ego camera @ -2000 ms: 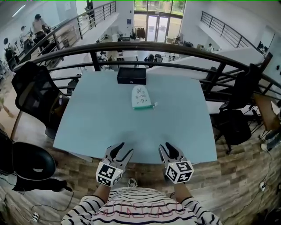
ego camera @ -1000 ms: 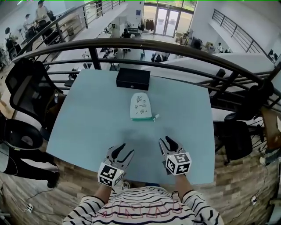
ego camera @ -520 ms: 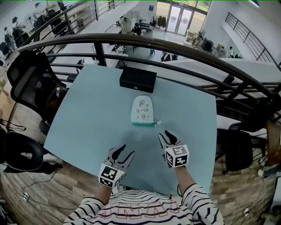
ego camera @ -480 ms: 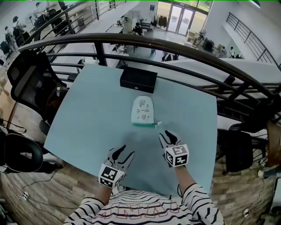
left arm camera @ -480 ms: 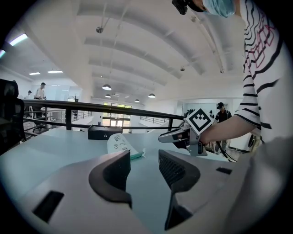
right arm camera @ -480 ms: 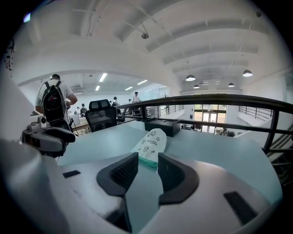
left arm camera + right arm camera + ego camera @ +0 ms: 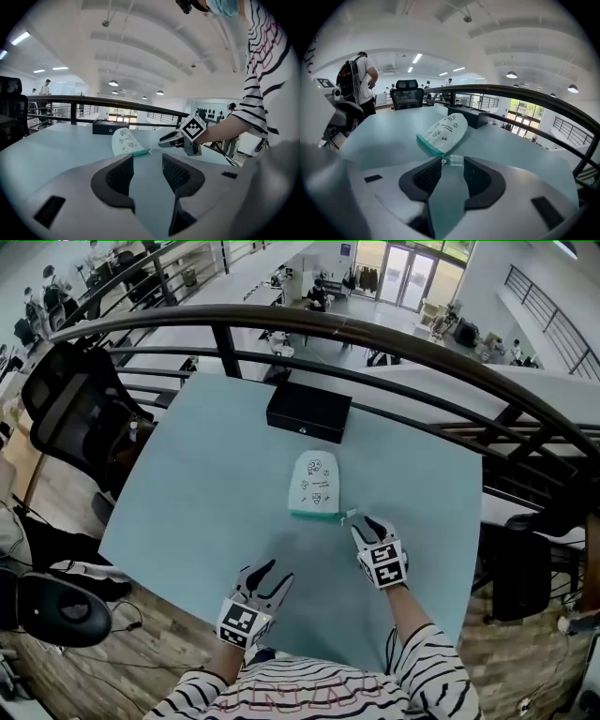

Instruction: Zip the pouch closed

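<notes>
Head view: pouch (image 7: 317, 486) flat on pale-green table (image 7: 187, 512), near side of black box (image 7: 308, 412), green zipper edge toward the person, clear pull tab (image 7: 349, 513) sticking out at the right corner. Zipping not begun, by the look of it. Zip open or shut along that edge: too small to tell.

Right gripper (image 7: 362, 524) low over the table, just beside that corner. Jaws partly apart, nothing gripped. In right gripper view, pull tab just ahead of the tips, in line with the gap, not yet pinched.

Left gripper (image 7: 265, 570) well short of the pouch, near the table's front edge. Jaws apart, empty.

Left to do, likely: pinch tab, steady pouch with left gripper, draw slider across the full edge.

Against a second ago: both grippers farther out over the table, right one much more so, from the near edge up to the pouch corner. Right jaw gap unchanged. No apparent shift of pouch or box.
</notes>
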`<state>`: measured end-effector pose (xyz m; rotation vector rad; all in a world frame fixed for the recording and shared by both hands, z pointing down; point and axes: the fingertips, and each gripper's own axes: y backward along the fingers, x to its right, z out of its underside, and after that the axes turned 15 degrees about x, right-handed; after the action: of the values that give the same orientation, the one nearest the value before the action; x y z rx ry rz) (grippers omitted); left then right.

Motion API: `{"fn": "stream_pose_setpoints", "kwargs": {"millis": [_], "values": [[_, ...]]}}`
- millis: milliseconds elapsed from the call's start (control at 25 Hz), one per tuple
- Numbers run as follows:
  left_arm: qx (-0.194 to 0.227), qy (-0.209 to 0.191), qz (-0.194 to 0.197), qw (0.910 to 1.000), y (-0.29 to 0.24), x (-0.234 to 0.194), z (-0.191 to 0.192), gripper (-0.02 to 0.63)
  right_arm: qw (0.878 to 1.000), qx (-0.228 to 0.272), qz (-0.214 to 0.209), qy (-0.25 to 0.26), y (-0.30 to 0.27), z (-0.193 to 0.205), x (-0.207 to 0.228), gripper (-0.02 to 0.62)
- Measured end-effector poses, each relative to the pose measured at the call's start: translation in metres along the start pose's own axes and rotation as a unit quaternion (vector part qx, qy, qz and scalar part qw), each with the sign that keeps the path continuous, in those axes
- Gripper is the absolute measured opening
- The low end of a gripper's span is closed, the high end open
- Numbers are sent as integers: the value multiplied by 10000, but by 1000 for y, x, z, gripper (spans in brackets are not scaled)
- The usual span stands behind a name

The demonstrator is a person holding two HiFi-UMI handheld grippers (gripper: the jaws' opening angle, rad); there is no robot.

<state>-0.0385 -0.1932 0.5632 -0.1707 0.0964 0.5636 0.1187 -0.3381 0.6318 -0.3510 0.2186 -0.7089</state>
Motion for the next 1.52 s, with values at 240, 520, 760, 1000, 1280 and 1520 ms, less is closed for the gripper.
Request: {"fn": "stream_pose_setpoints", "kwargs": {"millis": [240, 520, 760, 1000, 1280, 1520], "values": [[-176, 40, -24, 9998, -9, -3, 12, 173, 9954, -296, -268, 876, -15, 11, 11, 164], [-300, 80, -42, 9995, -12, -2, 21, 173, 9935, -180, -465, 1020, -36, 14, 15, 201], [-369, 107, -145, 9992, -6, -10, 25, 173, 9863, -87, -1173, 1156, -53, 16, 6, 202], [-432, 130, -263, 9986, -5, -17, 26, 173, 9835, -104, -1605, 826, -57, 23, 2, 158], [-400, 154, -274, 9987, -10, -15, 24, 173, 9805, -177, -1828, 695, -46, 28, -8, 69], [-343, 143, -224, 9991, -9, -16, 21, 173, 9827, -118, -1812, 367, -38, 20, -26, 38]]}}
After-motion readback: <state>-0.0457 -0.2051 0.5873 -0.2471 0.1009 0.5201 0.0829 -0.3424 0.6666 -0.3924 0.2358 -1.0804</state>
